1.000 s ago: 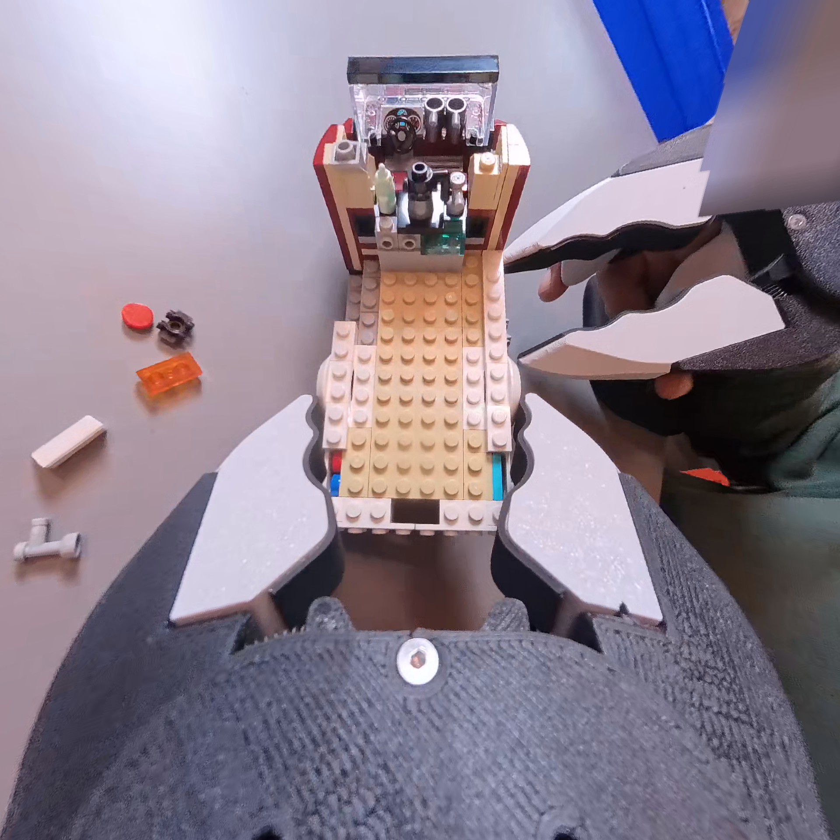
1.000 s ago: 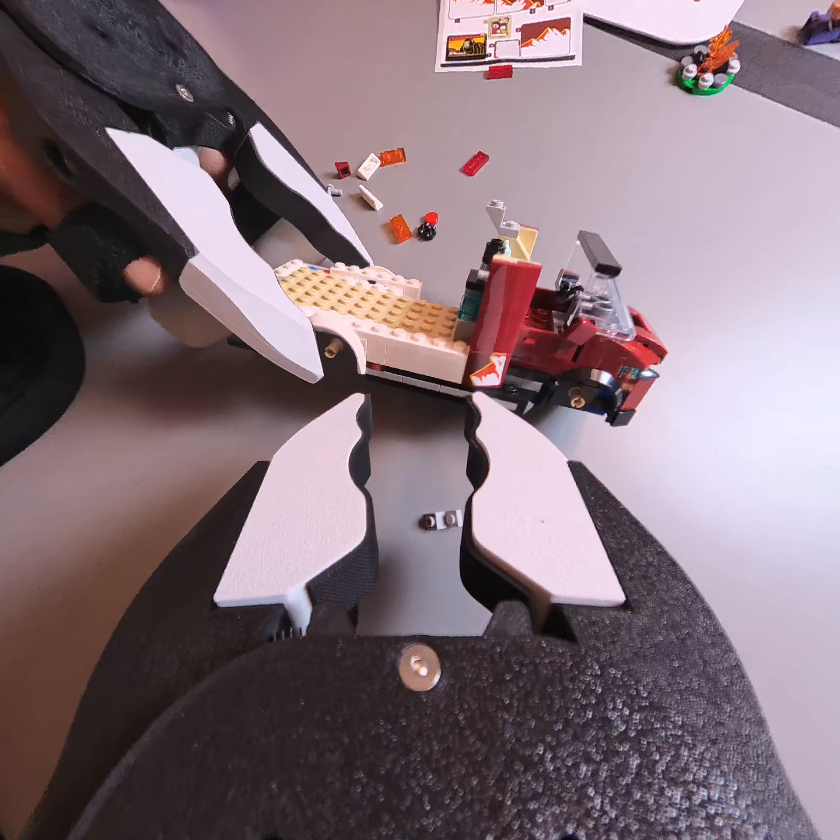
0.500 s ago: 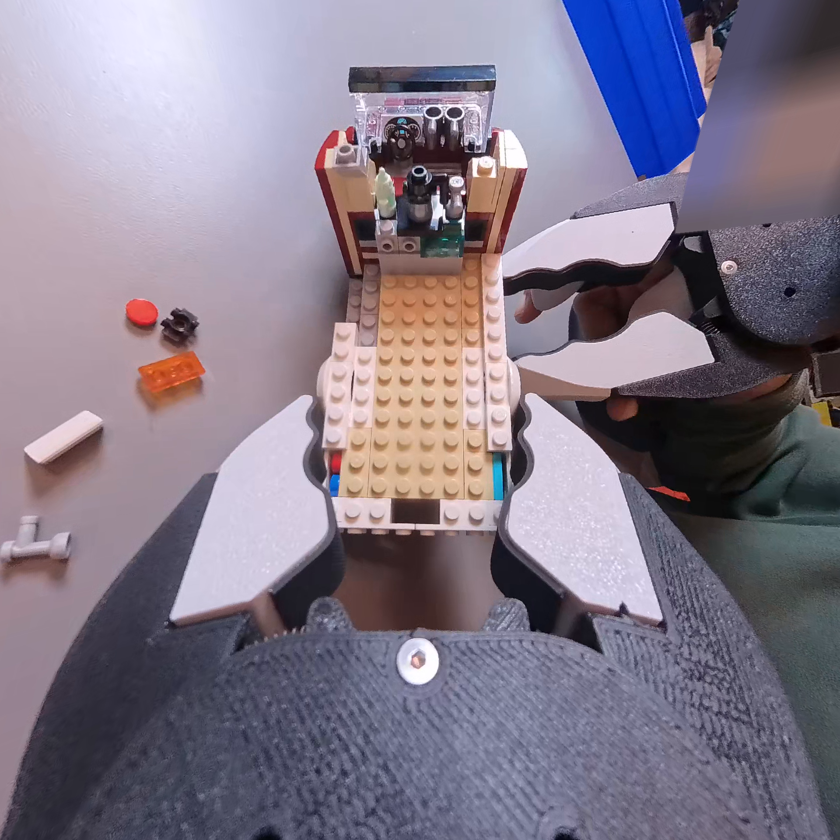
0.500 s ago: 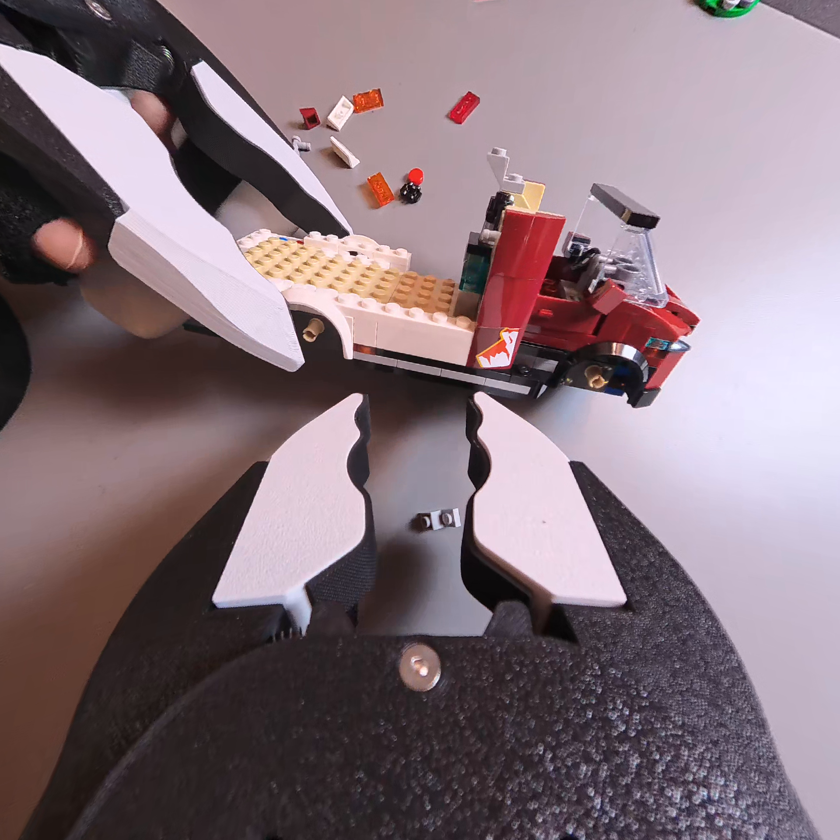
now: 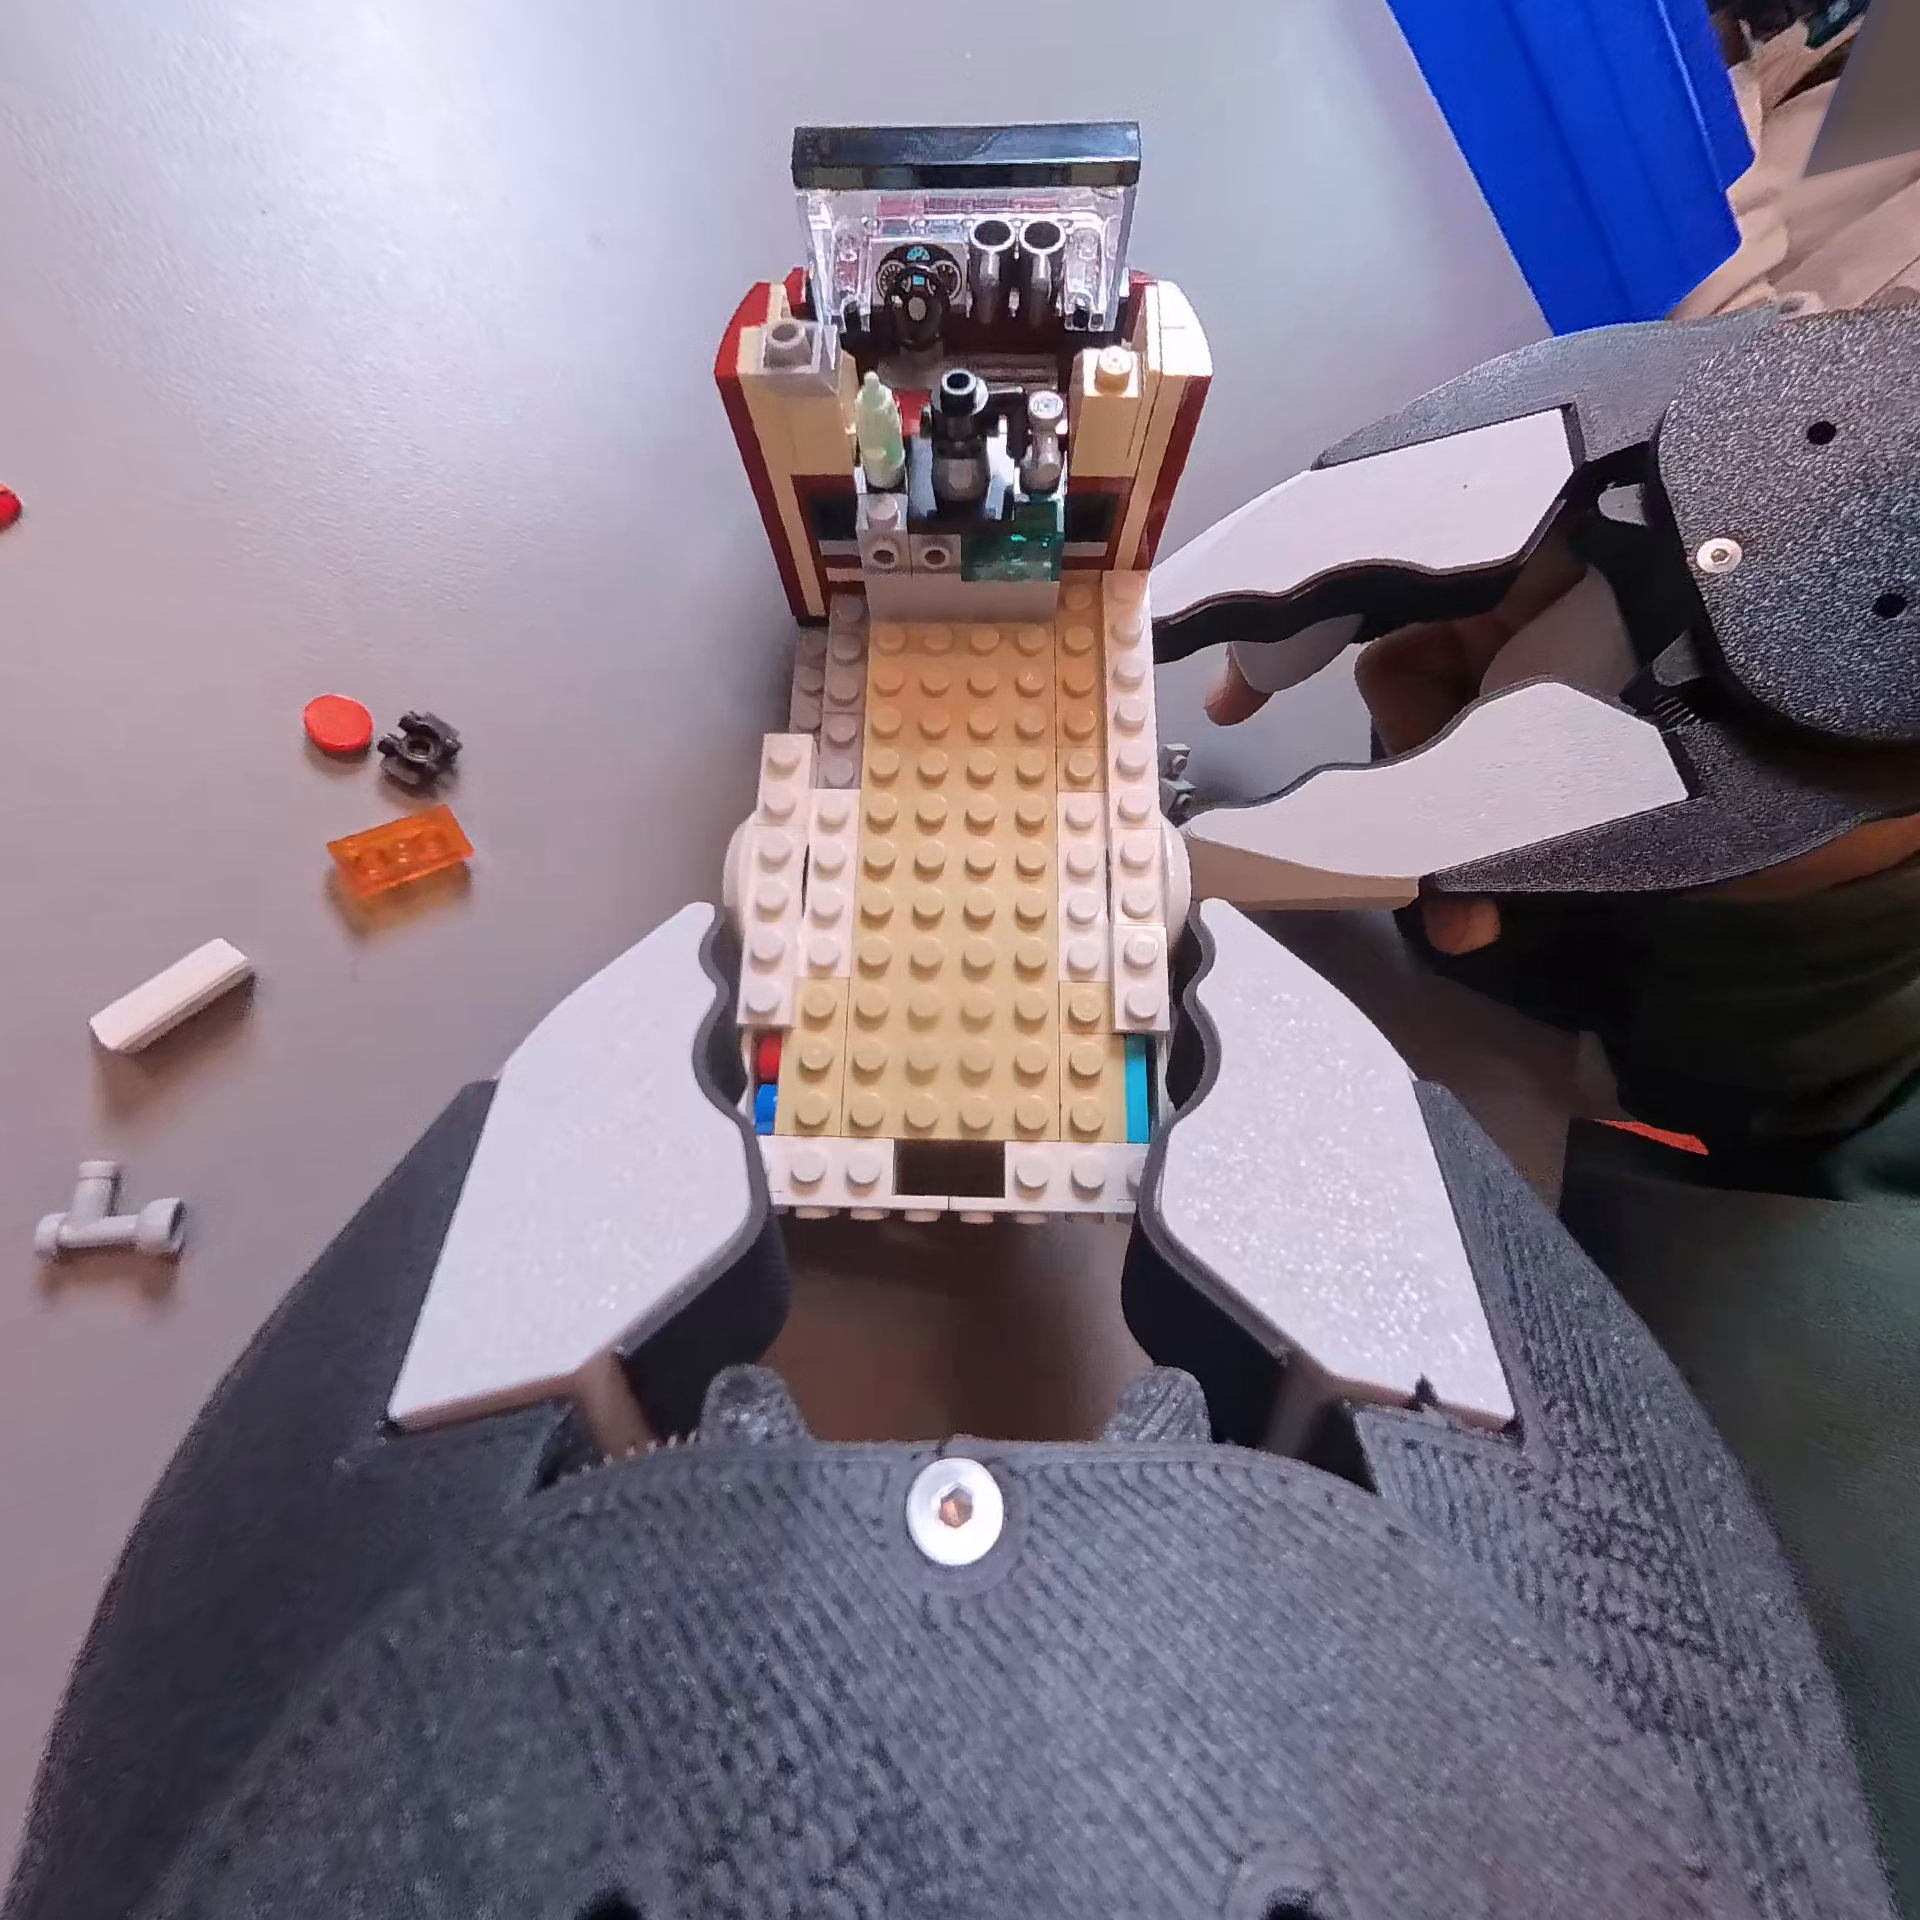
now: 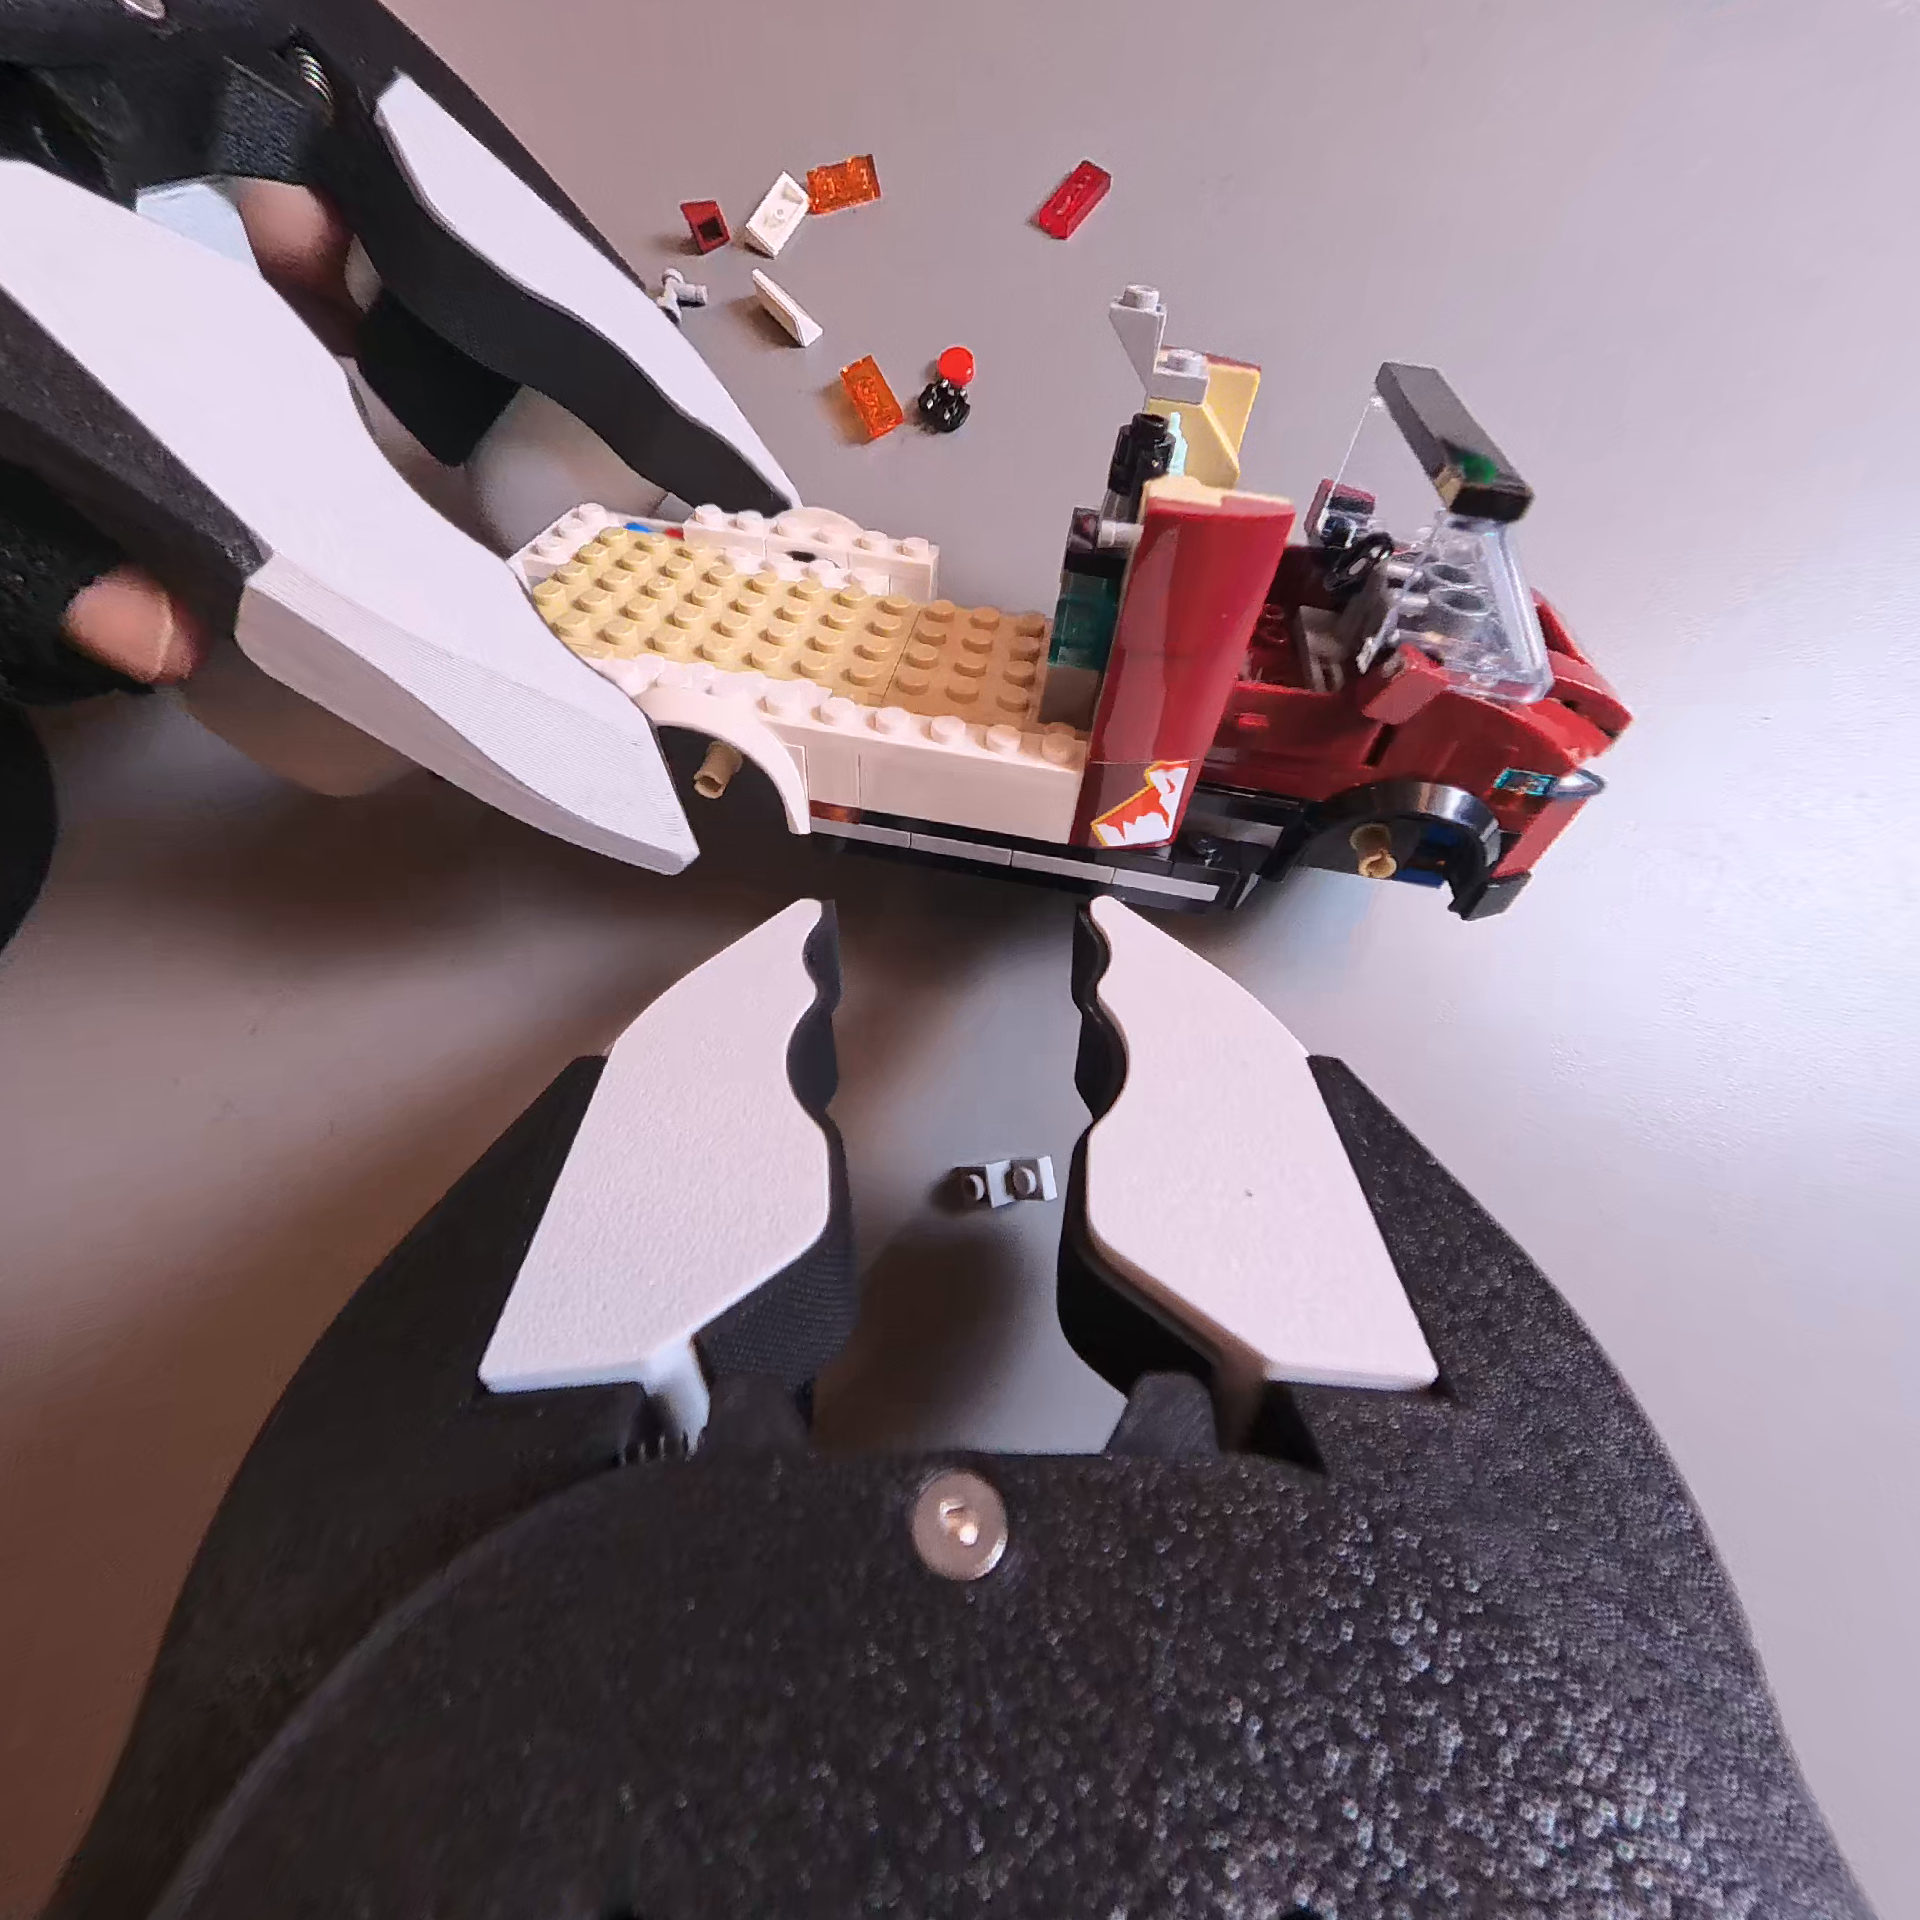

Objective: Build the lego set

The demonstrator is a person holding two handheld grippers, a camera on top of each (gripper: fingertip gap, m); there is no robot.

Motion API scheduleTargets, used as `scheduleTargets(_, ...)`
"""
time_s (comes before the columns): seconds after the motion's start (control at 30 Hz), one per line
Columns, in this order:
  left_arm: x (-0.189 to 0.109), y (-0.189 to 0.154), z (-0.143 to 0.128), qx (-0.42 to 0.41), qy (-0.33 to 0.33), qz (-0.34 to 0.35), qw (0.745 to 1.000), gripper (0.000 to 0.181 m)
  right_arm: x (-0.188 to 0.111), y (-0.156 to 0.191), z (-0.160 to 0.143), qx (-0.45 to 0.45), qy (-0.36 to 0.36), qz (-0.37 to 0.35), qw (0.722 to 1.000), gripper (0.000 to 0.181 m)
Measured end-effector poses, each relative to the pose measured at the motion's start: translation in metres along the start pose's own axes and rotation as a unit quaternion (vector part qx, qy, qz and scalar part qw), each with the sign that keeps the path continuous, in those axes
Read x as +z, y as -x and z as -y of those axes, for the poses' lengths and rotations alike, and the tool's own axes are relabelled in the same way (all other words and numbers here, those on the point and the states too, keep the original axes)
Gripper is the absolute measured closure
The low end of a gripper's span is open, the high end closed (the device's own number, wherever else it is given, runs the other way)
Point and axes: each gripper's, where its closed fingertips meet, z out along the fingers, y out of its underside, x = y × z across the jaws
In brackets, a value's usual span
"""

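A lego truck [image 5: 966, 894] with a tan studded bed, white sides and a dark red cab stands on the grey table; it also shows side-on in the right wrist view [image 6: 935, 644]. My left gripper [image 5: 956, 925] is shut on the truck's rear end, one finger on each side, and shows in the right wrist view [image 6: 727, 675] too. My right gripper [image 6: 956, 925] is open, just beside the truck's near side. A small grey two-stud plate [image 6: 1008, 1182] lies on the table between its fingers, touching neither. The right gripper [image 5: 1174, 727] also shows at the truck's right in the left wrist view.
Loose pieces lie left of the truck: a red round tile [image 5: 338, 722], a black piece [image 5: 419, 746], an orange plate [image 5: 400, 850], a white tile [image 5: 171, 994] and a grey T-piece [image 5: 109, 1226]. More small pieces [image 6: 787, 309] lie beyond the truck. A blue bin [image 5: 1579, 135] stands far right.
My right gripper has tilted and come closer to the truck's side, staying open with the grey plate between its fingers. My left gripper still holds the truck's rear in place.
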Motion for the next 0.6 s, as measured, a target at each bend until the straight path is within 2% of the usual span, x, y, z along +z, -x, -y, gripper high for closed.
scheduleTargets(0.37,-0.002,0.010,-0.004,0.088,0.002,0.081,0.993,0.100,-0.003,0.004,-0.001,-0.010,-0.006,0.009,1.000,0.137)
scheduleTargets(0.6,-0.002,0.025,-0.009,0.152,0.026,0.157,0.976,0.100,-0.005,0.003,-0.004,-0.014,-0.008,0.008,1.000,0.136)
